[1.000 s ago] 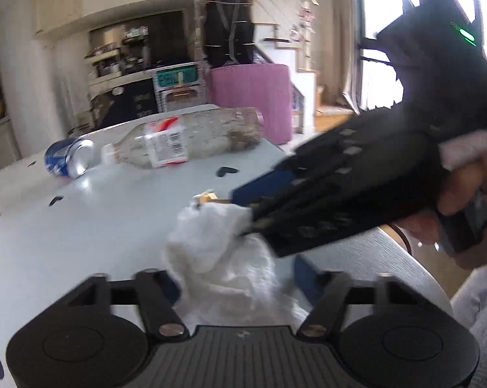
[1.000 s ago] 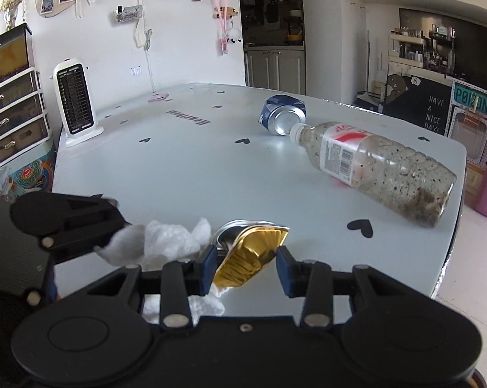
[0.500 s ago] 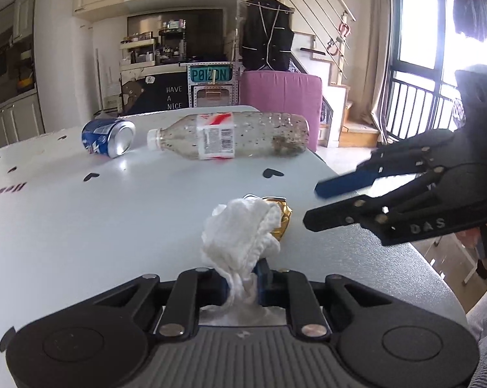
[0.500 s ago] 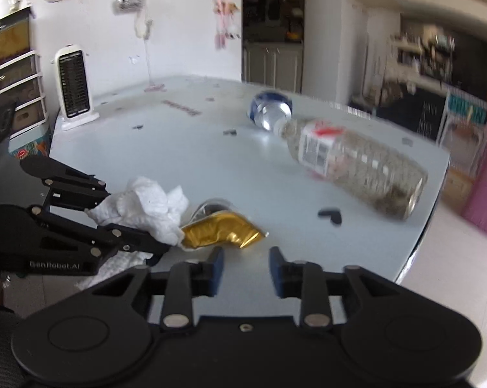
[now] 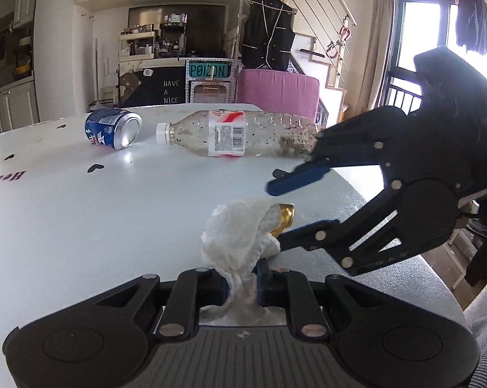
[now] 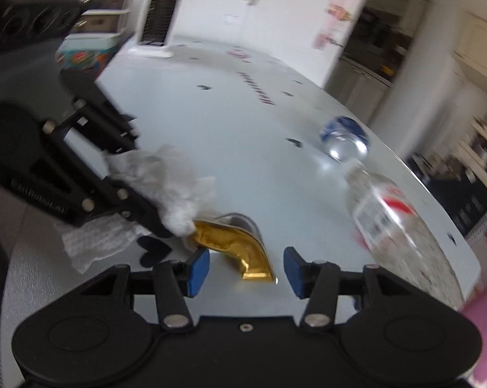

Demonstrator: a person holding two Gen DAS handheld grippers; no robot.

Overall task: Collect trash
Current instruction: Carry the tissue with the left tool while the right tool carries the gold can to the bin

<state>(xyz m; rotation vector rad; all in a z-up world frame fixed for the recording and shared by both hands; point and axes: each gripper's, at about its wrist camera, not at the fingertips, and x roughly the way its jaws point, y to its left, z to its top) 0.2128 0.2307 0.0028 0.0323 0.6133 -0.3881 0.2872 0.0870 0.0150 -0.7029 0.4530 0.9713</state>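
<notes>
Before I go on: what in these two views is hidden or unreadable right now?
- Gold wrapper: left wrist view, mostly hidden behind the white tissue.
- Bottle label: right wrist view, motion blur, unreadable.
- Right claw: whether its pads touch the wrapper, unclear.
- Any bin: in neither view.

Bright daylight from the windows (image 5: 443, 42) at right, blown out to white. Sharp left wrist view, soft sheen on the table (image 5: 81, 226). Heavy motion blur across the right wrist view, bottle (image 6: 392, 220) smeared. Fisheye bending and dark corners throughout.
</notes>
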